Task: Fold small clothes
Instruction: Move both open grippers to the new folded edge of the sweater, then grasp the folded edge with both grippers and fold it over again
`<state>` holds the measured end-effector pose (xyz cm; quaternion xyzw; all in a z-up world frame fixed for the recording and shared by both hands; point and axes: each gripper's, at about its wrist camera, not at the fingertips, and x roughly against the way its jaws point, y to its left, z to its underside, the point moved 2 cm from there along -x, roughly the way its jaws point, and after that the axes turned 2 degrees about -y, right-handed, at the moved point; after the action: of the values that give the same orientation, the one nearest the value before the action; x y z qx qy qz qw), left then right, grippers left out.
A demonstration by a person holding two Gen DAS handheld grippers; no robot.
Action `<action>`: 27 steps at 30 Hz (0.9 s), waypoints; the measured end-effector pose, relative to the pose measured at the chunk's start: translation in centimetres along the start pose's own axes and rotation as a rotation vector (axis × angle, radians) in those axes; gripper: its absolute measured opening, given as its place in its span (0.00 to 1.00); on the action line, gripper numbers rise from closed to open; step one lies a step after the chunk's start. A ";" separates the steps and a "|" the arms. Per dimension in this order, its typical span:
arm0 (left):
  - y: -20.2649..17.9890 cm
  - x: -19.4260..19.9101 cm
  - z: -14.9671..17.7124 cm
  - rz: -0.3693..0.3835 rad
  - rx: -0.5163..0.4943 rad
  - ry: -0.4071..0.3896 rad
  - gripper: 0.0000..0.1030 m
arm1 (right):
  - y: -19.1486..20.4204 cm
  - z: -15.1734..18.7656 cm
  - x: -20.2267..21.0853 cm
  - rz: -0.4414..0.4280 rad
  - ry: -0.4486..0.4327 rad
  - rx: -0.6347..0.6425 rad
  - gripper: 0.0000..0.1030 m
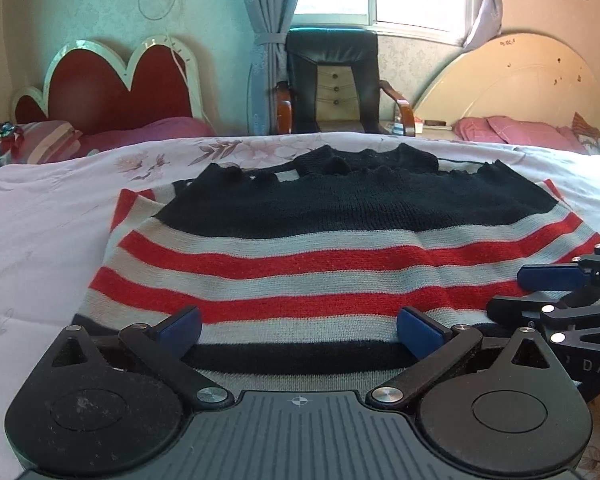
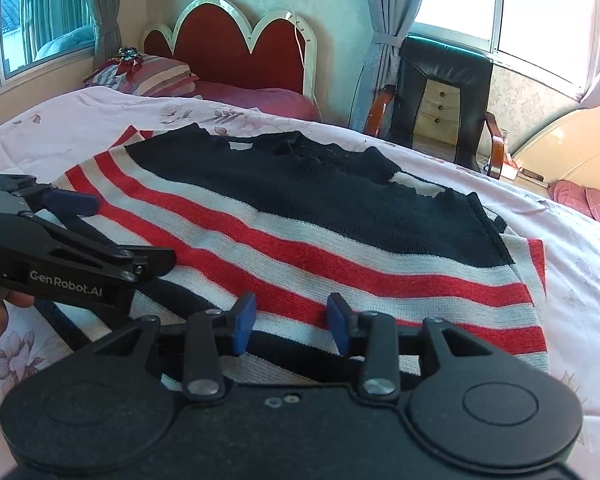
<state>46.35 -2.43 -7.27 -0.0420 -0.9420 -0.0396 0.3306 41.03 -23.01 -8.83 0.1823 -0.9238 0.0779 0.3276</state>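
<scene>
A small knitted sweater (image 1: 320,248), black on top with red and white stripes below, lies flat on the bed; it also shows in the right wrist view (image 2: 320,216). My left gripper (image 1: 299,326) is open and empty, its blue pads (image 1: 180,330) wide apart above the sweater's near hem. My right gripper (image 2: 291,320) is open and empty above the hem near its right part. The right gripper also shows in the left wrist view (image 1: 516,290), and the left gripper in the right wrist view (image 2: 130,230).
The bed cover (image 1: 40,220) is pale pink with flowers. A red headboard (image 1: 108,88) and pillows (image 1: 52,140) stand at the back left. A black chair (image 1: 334,80) stands behind the bed. A cream headboard (image 1: 516,88) with pink pillows is at the back right.
</scene>
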 end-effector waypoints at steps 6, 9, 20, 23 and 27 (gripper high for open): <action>6.2 7.0 5.4 0.074 0.373 -0.036 0.77 | -0.3 0.0 0.0 -0.016 0.003 -0.033 0.38; 10.1 7.3 9.4 0.108 0.666 -0.021 0.67 | -0.8 -0.1 0.3 -0.026 -0.007 -0.081 0.36; 13.7 1.2 9.8 0.209 1.034 -0.185 0.43 | -1.4 -2.7 2.7 -0.099 -0.110 -0.265 0.02; 14.3 -0.5 9.3 0.215 1.071 -0.193 0.30 | -1.0 -3.1 2.2 -0.108 -0.102 -0.270 0.02; 14.5 -2.3 8.5 0.246 1.097 -0.182 0.18 | -0.8 -2.7 1.1 -0.103 -0.070 -0.301 0.02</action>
<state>44.38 12.75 -14.61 0.0231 -0.8375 0.4980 0.2239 42.11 -23.34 -6.06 0.1809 -0.9254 -0.0846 0.3222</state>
